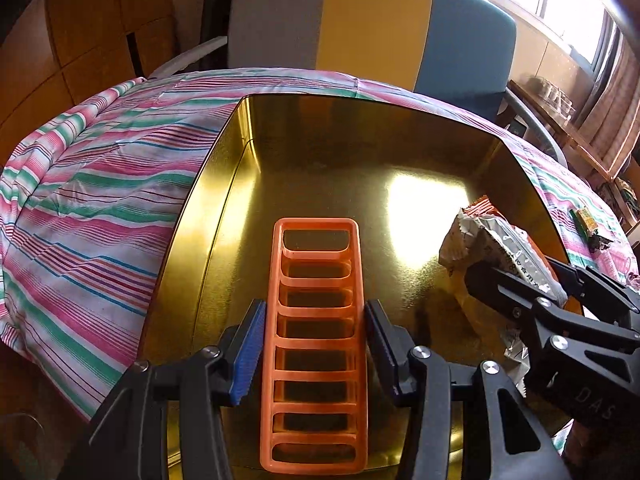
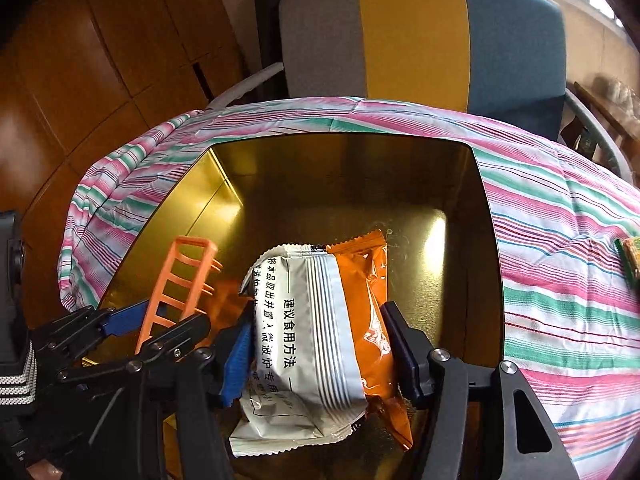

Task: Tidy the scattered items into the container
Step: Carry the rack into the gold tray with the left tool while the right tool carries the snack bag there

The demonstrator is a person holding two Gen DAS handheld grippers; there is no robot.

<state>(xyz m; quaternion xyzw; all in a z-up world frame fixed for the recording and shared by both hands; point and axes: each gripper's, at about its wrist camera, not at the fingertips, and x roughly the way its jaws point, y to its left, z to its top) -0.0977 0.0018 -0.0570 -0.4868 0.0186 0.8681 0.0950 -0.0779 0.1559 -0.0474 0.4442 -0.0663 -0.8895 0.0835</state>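
Green packet (image 2: 631,261) cut by edge

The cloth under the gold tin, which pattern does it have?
The cloth has pink, green and white stripes, clearest in the right wrist view.

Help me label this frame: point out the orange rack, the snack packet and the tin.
rack (image 1: 316,320), left wrist view, middle rung.
packet (image 2: 316,320), right wrist view, white printed face.
tin (image 1: 236,148), left wrist view, left wall.
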